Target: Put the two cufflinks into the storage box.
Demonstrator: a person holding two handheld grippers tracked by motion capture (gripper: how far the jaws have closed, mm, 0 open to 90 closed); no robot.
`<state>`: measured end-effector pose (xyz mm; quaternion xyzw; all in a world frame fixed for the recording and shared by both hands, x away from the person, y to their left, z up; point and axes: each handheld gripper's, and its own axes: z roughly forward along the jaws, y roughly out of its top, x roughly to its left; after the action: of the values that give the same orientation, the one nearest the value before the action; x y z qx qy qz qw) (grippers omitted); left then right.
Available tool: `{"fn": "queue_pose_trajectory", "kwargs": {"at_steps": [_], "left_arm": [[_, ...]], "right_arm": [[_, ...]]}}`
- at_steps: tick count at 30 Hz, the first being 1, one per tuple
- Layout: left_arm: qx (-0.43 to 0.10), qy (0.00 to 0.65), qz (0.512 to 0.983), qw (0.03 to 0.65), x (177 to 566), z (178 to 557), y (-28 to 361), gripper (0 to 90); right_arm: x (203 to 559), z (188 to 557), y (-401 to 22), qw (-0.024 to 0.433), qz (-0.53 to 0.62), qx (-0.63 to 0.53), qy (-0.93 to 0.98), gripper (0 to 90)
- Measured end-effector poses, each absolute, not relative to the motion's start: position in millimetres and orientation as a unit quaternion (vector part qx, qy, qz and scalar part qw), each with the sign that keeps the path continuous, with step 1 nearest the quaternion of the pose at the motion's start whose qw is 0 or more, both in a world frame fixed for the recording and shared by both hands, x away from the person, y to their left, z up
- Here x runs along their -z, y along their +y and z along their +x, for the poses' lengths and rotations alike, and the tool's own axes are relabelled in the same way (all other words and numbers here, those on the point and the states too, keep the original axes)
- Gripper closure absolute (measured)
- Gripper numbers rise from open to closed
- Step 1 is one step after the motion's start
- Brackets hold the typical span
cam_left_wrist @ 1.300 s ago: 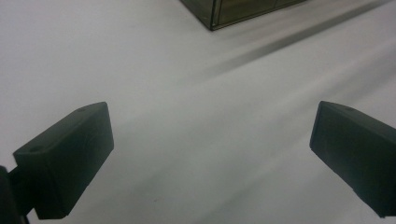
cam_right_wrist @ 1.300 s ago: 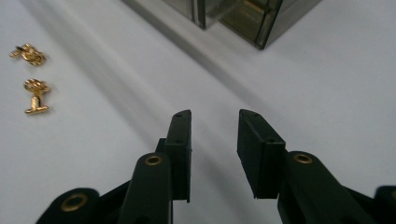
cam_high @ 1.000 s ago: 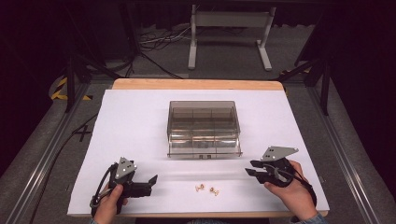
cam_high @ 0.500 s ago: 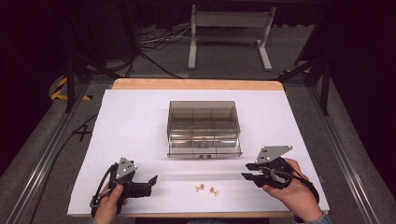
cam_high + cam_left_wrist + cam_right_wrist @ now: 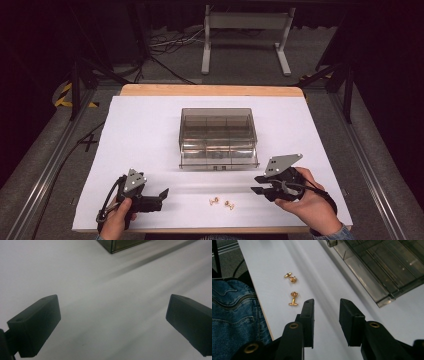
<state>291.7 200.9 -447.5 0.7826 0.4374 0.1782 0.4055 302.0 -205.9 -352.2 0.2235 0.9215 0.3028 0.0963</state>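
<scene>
Two small gold-coloured metal cufflinks lie side by side on the white sheet-covered table, close to its near edge and about midway between the hands. In the right gripper view these cufflinks sit just ahead and to the left of the jaws, and neither one is touched. The black right gripper, held in the person's right hand, hovers to the right of the pair with its jaws partly apart and nothing between them; those jaws have just been closing a little. The black left gripper, held in the left hand, rests low near the table's front left, well apart from the cufflinks, its jaws wide open over bare white surface. Farther back, at the middle of the table, stands a clear smoky-grey plastic compartment box, its front edge nearest the right gripper.
</scene>
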Motion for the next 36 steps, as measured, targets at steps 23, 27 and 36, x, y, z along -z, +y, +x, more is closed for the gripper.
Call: {"fn": "queue_pose_trajectory", "kwargs": {"at_steps": [23, 27, 36], "left_arm": [[-0.179, 0.432, 0.785, 0.405, 447.3, 291.5, 200.7, 0.4], [-0.177, 0.436, 0.784, 0.406, 447.6, 291.3, 199.9, 0.4], [-0.177, 0.436, 0.784, 0.405, 447.7, 291.5, 200.5, 0.4]], "right_arm": [[350.0, 309.7, -157.9, 0.081, 0.173, -0.303, 0.934, 60.8], [353.5, 311.6, -151.2, 0.073, 0.166, -0.298, 0.937, 58.9], [360.6, 315.3, -138.1, 0.067, 0.159, -0.287, 0.942, 59.2]]}}
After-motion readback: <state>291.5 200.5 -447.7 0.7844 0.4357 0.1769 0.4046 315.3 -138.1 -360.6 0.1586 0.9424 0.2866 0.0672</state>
